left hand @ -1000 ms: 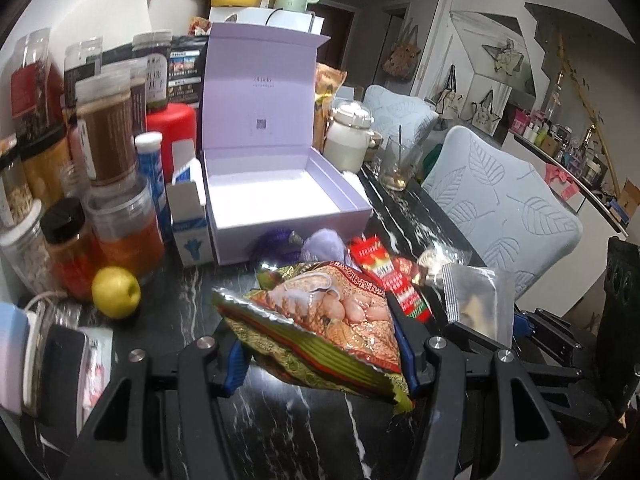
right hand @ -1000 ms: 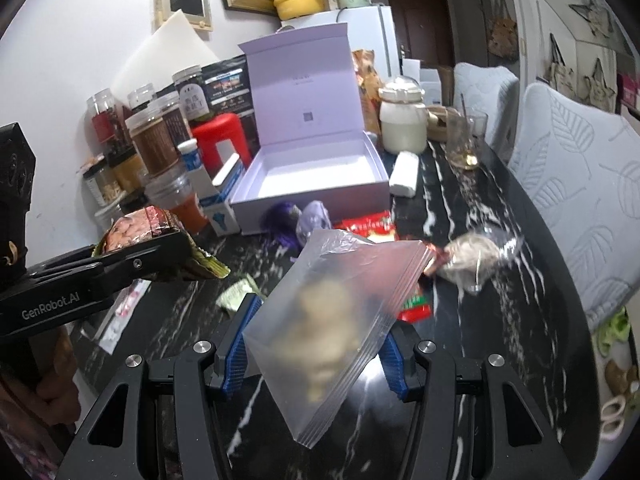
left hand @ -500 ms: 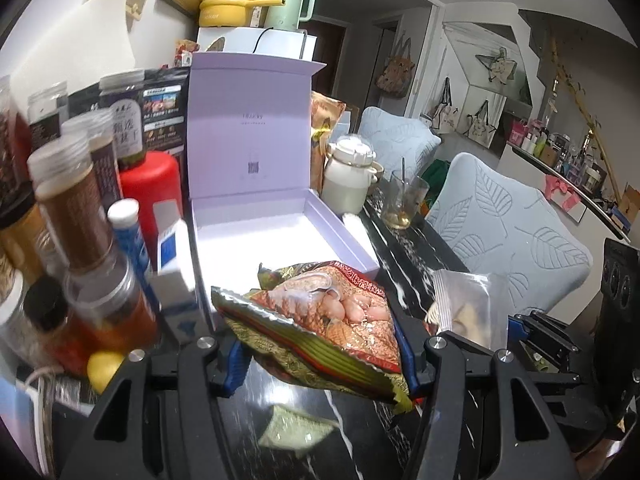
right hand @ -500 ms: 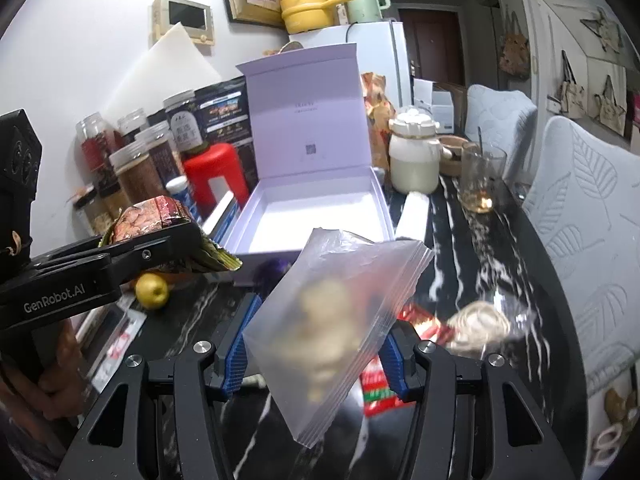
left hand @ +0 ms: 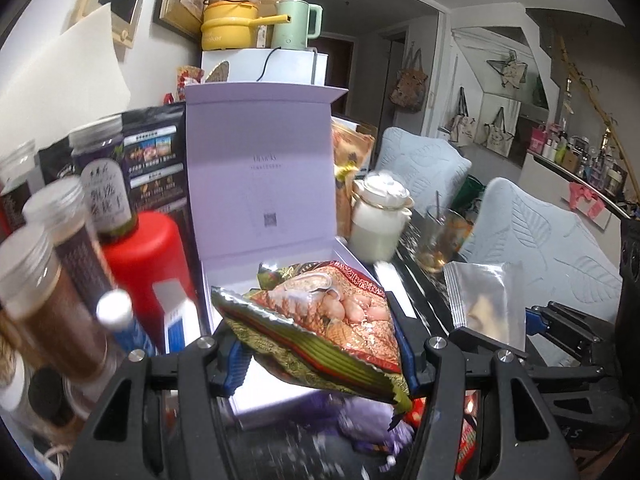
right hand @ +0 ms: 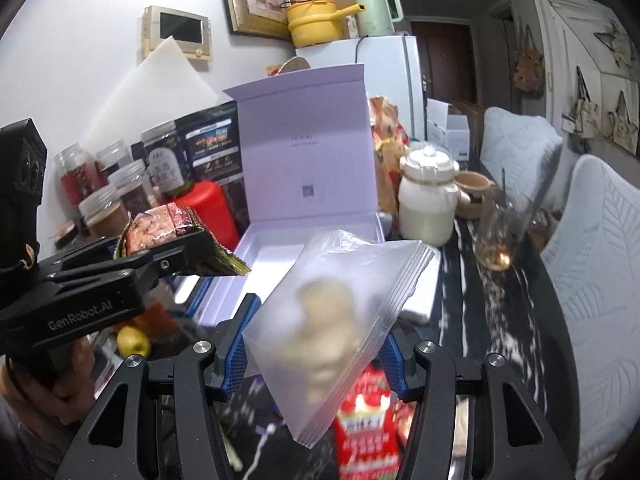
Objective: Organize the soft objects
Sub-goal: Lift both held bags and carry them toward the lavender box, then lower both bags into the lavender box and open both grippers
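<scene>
My left gripper (left hand: 320, 356) is shut on a shiny red and gold snack bag (left hand: 320, 320) and holds it over the front edge of the open lilac box (left hand: 260, 184). It also shows in the right wrist view (right hand: 168, 232), left of the box (right hand: 304, 168). My right gripper (right hand: 316, 350) is shut on a clear zip bag (right hand: 336, 304) with a pale lump inside, held in the air just in front of the box. That bag shows at the right of the left wrist view (left hand: 486, 304). The box tray (right hand: 276, 260) looks empty.
Jars (left hand: 44, 292), a red canister (left hand: 140, 256) and dark packets crowd the box's left. A white lidded jar (left hand: 380, 216) and a glass (left hand: 440, 240) stand on its right. A red packet (right hand: 364, 420), purple soft items (left hand: 360, 420) and a lemon (right hand: 132, 340) lie on the black marble table.
Both grippers have moved forward toward the lilac box with their bags still held. The snack bag now hangs over the box's front edge.
</scene>
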`<action>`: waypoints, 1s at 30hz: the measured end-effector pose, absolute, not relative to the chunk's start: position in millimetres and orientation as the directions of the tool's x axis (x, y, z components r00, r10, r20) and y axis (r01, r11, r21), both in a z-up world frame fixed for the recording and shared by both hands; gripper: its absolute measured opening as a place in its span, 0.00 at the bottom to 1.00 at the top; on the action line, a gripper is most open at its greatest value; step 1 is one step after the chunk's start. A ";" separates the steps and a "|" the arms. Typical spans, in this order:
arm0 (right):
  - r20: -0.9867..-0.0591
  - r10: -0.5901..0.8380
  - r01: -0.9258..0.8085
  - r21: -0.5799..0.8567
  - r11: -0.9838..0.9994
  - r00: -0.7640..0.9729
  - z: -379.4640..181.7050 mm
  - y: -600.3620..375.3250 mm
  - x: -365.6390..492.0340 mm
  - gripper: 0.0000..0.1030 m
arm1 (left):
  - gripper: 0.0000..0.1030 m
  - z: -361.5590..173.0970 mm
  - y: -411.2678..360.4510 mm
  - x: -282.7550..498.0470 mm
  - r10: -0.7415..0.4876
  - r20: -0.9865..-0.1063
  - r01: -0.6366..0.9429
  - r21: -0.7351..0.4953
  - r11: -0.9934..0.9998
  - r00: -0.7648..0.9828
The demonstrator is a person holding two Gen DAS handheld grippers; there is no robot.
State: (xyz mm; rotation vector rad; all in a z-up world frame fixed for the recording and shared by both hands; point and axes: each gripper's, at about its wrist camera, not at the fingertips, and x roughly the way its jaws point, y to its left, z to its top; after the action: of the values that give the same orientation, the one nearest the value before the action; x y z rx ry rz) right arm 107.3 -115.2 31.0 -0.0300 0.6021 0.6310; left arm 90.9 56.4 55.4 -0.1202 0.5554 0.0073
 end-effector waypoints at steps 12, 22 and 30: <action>-0.511 0.562 -0.598 0.112 0.794 0.651 47.3 -89.1 177.2 0.53 | 0.56 59.6 75.7 158.8 0.053 -0.511 -0.106 -0.074 0.992 0.858; -0.560 0.544 -0.614 0.077 0.785 0.625 41.5 -55.9 237.4 0.54 | 0.56 29.9 96.3 221.7 0.111 -0.604 -0.159 -0.026 0.987 0.789; -0.616 0.507 -0.616 0.044 0.786 0.603 22.6 -30.3 282.9 0.54 | 0.56 4.5 108.2 260.9 0.113 -0.683 -0.170 -0.018 0.985 0.722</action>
State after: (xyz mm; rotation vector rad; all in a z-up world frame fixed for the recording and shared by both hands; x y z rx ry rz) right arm 282.9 -30.3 22.6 -0.1798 0.6536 0.6542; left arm 260.9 108.2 4.5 -0.0810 0.7481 0.1563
